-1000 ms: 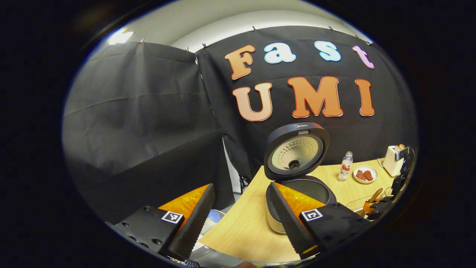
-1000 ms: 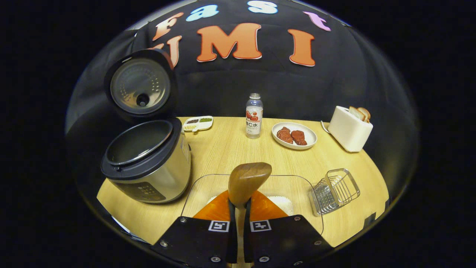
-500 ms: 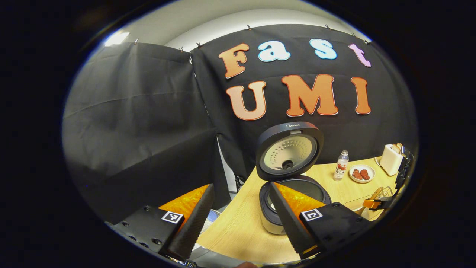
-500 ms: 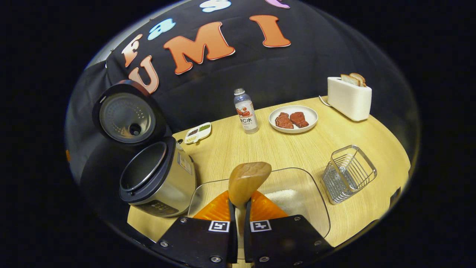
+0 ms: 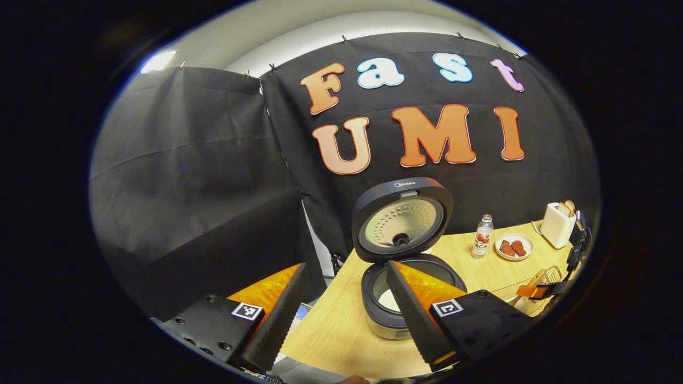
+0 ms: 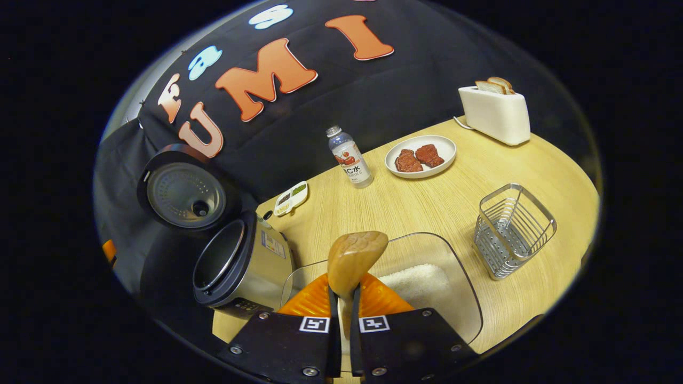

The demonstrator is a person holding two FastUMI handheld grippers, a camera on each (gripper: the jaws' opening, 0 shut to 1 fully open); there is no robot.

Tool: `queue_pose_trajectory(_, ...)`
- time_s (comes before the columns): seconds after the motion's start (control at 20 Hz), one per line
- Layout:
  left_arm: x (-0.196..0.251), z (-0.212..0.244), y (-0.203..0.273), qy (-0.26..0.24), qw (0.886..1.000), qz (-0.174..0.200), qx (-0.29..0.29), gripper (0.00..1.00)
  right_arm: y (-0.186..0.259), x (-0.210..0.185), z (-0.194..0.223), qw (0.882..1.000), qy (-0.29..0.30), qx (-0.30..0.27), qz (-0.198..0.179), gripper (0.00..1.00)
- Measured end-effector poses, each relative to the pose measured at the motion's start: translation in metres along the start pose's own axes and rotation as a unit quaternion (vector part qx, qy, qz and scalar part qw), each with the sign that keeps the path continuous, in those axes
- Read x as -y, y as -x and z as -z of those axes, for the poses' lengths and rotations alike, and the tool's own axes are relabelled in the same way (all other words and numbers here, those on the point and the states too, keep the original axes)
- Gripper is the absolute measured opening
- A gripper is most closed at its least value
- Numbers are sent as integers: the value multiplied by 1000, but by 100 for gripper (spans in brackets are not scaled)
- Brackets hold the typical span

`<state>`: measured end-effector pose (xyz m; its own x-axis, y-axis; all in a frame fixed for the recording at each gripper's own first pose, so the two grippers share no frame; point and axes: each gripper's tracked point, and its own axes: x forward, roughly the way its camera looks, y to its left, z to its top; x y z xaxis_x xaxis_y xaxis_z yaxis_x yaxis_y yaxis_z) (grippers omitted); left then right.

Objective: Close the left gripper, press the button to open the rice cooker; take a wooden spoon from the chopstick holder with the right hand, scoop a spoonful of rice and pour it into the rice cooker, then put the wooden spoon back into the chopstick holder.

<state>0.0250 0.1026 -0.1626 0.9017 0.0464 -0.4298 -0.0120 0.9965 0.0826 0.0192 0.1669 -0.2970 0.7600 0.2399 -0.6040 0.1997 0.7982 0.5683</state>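
Note:
My right gripper (image 6: 344, 301) is shut on the handle of the wooden spoon (image 6: 356, 257), whose bowl stands up over the glass tray of rice (image 6: 421, 280). The view is tilted, so the table slopes. The rice cooker (image 6: 243, 261) stands open at the left, its lid (image 6: 184, 194) raised. The wire chopstick holder (image 6: 512, 229) sits to the right with nothing in it. My left gripper (image 5: 347, 266) is open and holds nothing, off the table's left end. In its view the rice cooker (image 5: 411, 298) is open, and the right gripper (image 5: 555, 288) shows at the far right.
A bottle (image 6: 349, 157), a plate of meat (image 6: 420, 156) and a white toaster with bread (image 6: 493, 109) line the back of the wooden table (image 6: 416, 213). A small divided dish (image 6: 291, 198) lies behind the cooker.
My right gripper has rolled with the spoon, so its view now tilts and the cooker sits closer at lower left. The left gripper view has drifted, moving the cooker leftward; its fingers stay open.

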Motion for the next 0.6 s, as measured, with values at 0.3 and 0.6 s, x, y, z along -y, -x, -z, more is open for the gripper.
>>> queue_pose_trajectory(0.3, 13, -6, -3, -5, 1000, 10, 2, 92, -1, -4, 3, 999, -34, -12, -21, 6)
queue_pose_trajectory(0.6, 11, -4, -2, -2, 1000, 4, -3, 92, -2, -8, 4, 997, -59, -31, -43, 6)
